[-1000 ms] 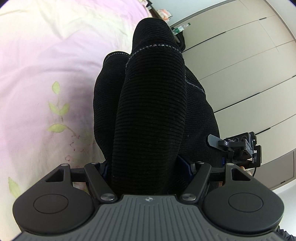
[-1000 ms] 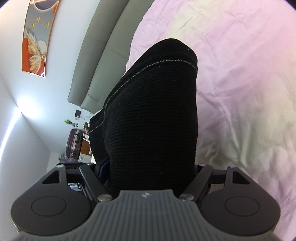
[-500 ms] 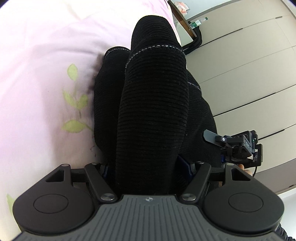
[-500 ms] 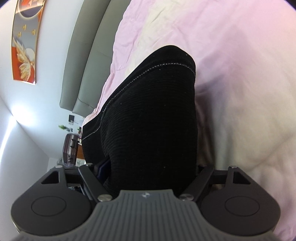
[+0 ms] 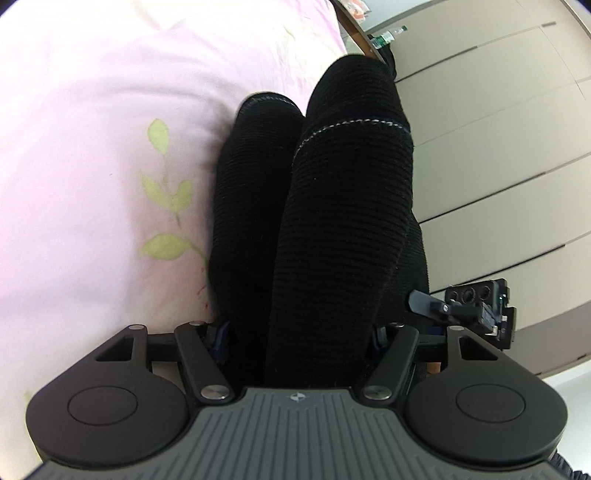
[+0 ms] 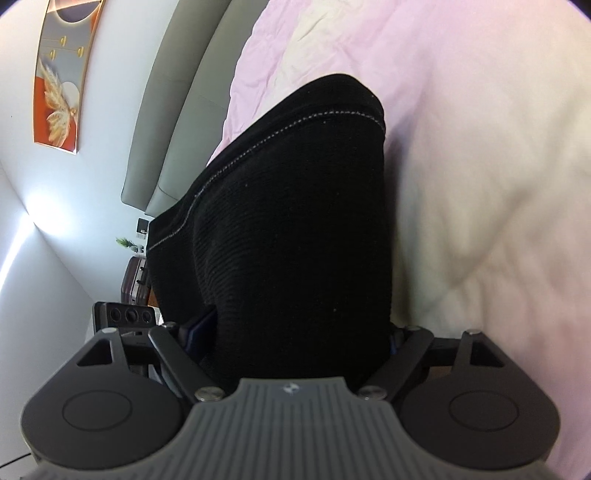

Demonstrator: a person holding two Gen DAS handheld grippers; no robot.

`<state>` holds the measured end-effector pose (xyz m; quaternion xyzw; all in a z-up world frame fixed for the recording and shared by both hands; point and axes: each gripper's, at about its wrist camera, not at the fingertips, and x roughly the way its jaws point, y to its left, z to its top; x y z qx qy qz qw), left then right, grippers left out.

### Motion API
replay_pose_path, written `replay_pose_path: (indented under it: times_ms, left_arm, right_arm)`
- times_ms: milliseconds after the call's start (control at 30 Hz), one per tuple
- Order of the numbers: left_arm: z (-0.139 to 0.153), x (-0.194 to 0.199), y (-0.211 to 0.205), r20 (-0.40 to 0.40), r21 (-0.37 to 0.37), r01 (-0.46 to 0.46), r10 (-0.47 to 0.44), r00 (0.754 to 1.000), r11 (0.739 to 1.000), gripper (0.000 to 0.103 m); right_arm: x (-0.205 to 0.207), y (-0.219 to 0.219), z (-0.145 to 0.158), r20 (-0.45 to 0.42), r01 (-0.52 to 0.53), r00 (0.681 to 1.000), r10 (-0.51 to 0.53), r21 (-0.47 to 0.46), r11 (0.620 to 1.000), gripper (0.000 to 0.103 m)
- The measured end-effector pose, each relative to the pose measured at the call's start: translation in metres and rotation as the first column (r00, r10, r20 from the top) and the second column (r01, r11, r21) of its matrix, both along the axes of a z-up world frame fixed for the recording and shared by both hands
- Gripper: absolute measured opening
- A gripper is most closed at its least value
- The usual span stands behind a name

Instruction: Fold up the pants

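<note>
Your black ribbed pants with pale dotted hem stitching, pink bedsheet printed with green leaves, beige wardrobe doors, grey headboard, orange-and-grey feather picture, your black-and-grey grippers

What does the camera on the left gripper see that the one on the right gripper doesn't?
Only the left view shows green leaf prints on the bedding, pale cupboard doors and a bottle. Only the right view shows a wall picture, a grey headboard and a suitcase. Both show black pants and the pink sheet.
</note>
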<state>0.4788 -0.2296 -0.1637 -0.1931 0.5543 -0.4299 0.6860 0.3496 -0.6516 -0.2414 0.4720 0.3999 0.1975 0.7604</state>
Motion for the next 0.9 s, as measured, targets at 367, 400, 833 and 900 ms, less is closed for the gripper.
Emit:
replay_pose_path:
  times_ms: [367,400,833,900]
  left_arm:
    - [0.023,-0.008,0.023,0.054,0.019,-0.058,0.056,0.997,0.998,0.075]
    - [0.019,-0.013,0.021,0.056,0.019,-0.067,0.066,0.996,0.998,0.075]
    - [0.007,-0.083,0.058,0.184,0.073,-0.086,0.071,0.980,0.994,0.076]
    - [0.011,-0.088,0.051,0.214,0.084,-0.088,0.068,0.974,0.993,0.074]
  right_arm:
    - [-0.087,0.033,0.007,0.047,0.271,0.962,-0.267,-0.095,0.958,0.088]
    - [-0.095,0.044,0.010,0.056,0.249,0.968,-0.243,-0.157,0.956,0.088]
    - [-0.141,0.130,0.067,0.086,0.208,0.975,-0.205,-0.674,0.708,0.051]
    - [-0.135,0.143,0.088,0.158,0.236,0.971,-0.178,-0.727,0.644,0.048]
